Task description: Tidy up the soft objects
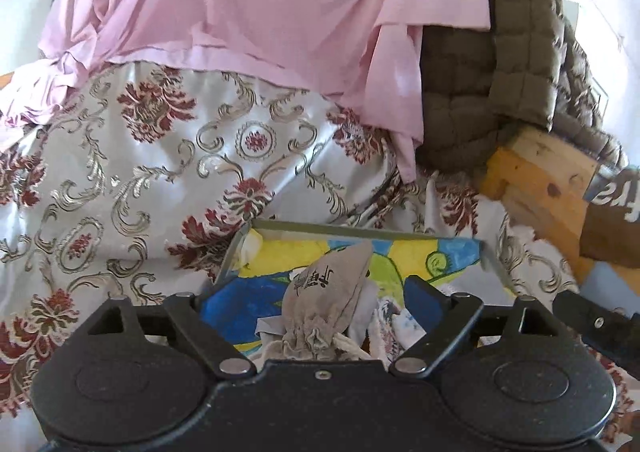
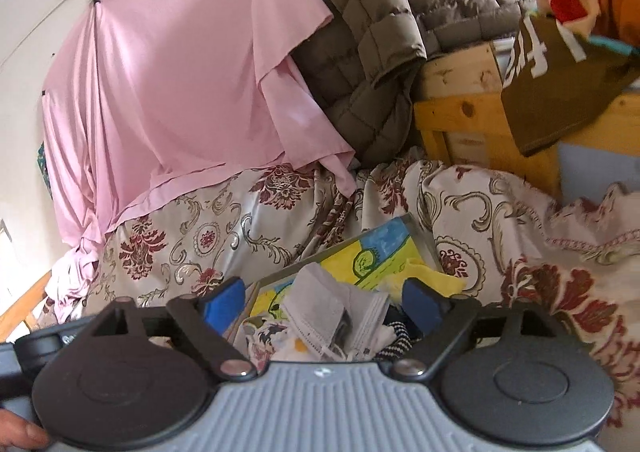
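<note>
- Two black two-finger grippers are hovering over a shallow tray with a bright blue, yellow and green painted floor (image 1: 404, 252), both with jaws spread wide and nothing between the pads.
- Between the left gripper (image 1: 320, 302) fingers, but untouched by them, a beige drawstring cloth pouch with dark printed characters (image 1: 328, 292) is lying in the tray, its gathered neck towards the camera and small white patterned cloths (image 1: 394, 326) sitting just beside it.
- Below the right gripper (image 2: 322, 306), a pile of folded grey and white cloths (image 2: 328, 316) is resting at the tray's near end, with a yellow cloth (image 2: 430, 276) at its right edge.
- Around the tray, a shiny cream bedspread with dark red flowers and grey scrolls (image 1: 132, 171) is spreading out.
- Farther back, a pink sheet (image 2: 172, 91) is hanging down onto the bedspread.
- Beside the sheet, a brown quilted jacket (image 2: 380, 31) is draping over a pale wooden frame (image 2: 460, 91).
</note>
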The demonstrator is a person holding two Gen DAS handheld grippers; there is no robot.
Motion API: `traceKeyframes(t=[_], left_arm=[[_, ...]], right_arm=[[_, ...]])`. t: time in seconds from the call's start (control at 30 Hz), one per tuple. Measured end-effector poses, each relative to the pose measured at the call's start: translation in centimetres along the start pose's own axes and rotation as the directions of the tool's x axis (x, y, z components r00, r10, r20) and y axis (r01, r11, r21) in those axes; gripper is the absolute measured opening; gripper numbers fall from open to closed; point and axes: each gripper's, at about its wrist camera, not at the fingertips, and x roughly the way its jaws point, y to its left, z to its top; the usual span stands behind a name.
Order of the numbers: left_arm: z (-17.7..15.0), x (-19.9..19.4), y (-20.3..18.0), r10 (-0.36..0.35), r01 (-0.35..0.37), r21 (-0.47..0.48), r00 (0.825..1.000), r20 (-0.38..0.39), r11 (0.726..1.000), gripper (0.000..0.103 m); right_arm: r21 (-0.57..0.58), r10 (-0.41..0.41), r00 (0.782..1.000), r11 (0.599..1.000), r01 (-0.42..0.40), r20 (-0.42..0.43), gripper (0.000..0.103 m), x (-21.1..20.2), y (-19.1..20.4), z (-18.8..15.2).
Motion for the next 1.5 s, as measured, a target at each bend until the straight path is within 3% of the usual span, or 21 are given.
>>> traceKeyframes(t=[0.27,0.47,0.77,1.2,1.5], left_arm=[[-0.5,-6.1,0.4,-0.001,0.002,-0.012,0.999,0.053,1.0,0.097],[-2.0,-11.0,1.0,-0.004,0.006,-0.022,0.996,0.085,1.0,0.102],[-4.7,-16.8,1.3,0.004,-0.008,0.036,0.992,0.128,0.999,0.102],[-9.4,-22.2,4.6,0.066,-0.063,-0.03,0.99,0.126,0.998,0.102],[-12.0,-25.1,5.4,0.078,-0.083,0.036,0.99,0.121,0.996,0.102]], right_arm=[[-0.052,0.003,1.0,0.999,-0.003,0.002,0.102,-4.5,2.2,-0.6],[-0.087,-0.01,1.0,0.996,0.009,-0.01,0.103,-8.1,3.5,-2.3],[-0.1,-0.018,0.998,0.995,0.023,0.057,0.103,-13.4,4.7,-4.1],[-0.103,-0.039,0.997,0.994,0.046,0.068,0.103,-18.4,5.4,-8.1],[-0.116,-0.071,0.997,0.991,0.072,0.016,0.103,-20.5,6.4,-10.9]])
